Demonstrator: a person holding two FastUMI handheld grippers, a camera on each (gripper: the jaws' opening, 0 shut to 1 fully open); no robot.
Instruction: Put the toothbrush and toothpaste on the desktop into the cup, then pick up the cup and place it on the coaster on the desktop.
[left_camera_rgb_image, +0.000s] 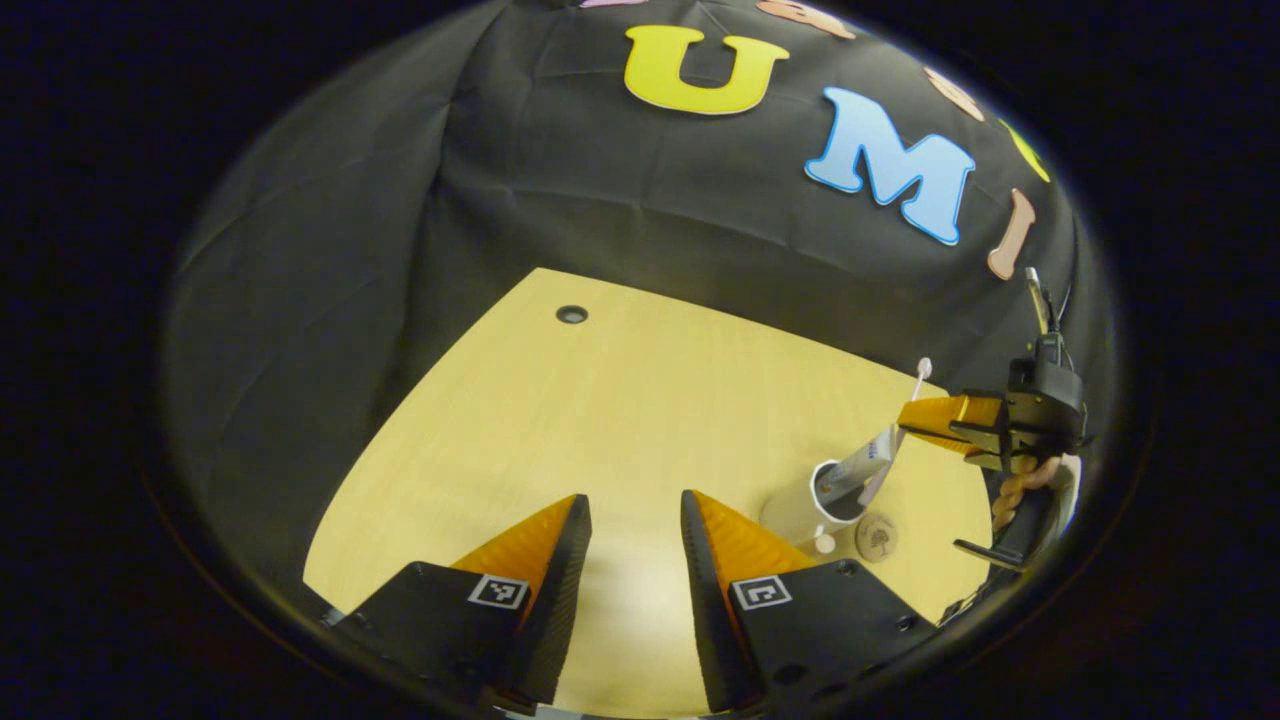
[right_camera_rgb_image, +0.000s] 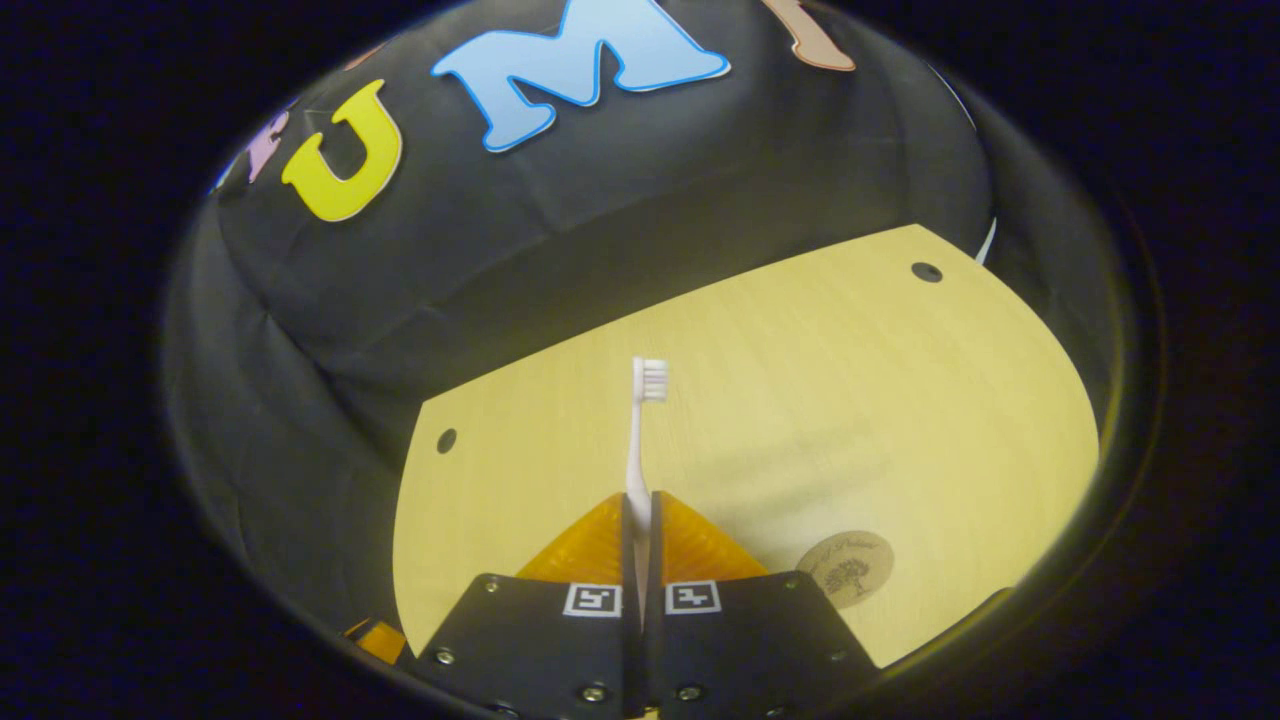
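In the right gripper view my right gripper (right_camera_rgb_image: 638, 505) is shut on the handle of a white toothbrush (right_camera_rgb_image: 640, 420), which points up with its bristles to the right. The round wooden coaster (right_camera_rgb_image: 845, 567) lies on the desk just right of that gripper. In the left gripper view my left gripper (left_camera_rgb_image: 635, 515) stands open over bare desk with nothing between its fingers. Off to its right stands the white cup (left_camera_rgb_image: 812, 505) with the toothpaste tube (left_camera_rgb_image: 862, 466) leaning in it. The right gripper (left_camera_rgb_image: 915, 425) holds the toothbrush (left_camera_rgb_image: 908, 405) over the cup. The coaster (left_camera_rgb_image: 877, 537) lies beside the cup.
The light wooden desk (left_camera_rgb_image: 620, 420) has round cable holes (left_camera_rgb_image: 571, 314) near its back corners. Black cloth walls close off the back and sides. A hand (left_camera_rgb_image: 1020, 485) holds the right gripper at the far right of the left gripper view.
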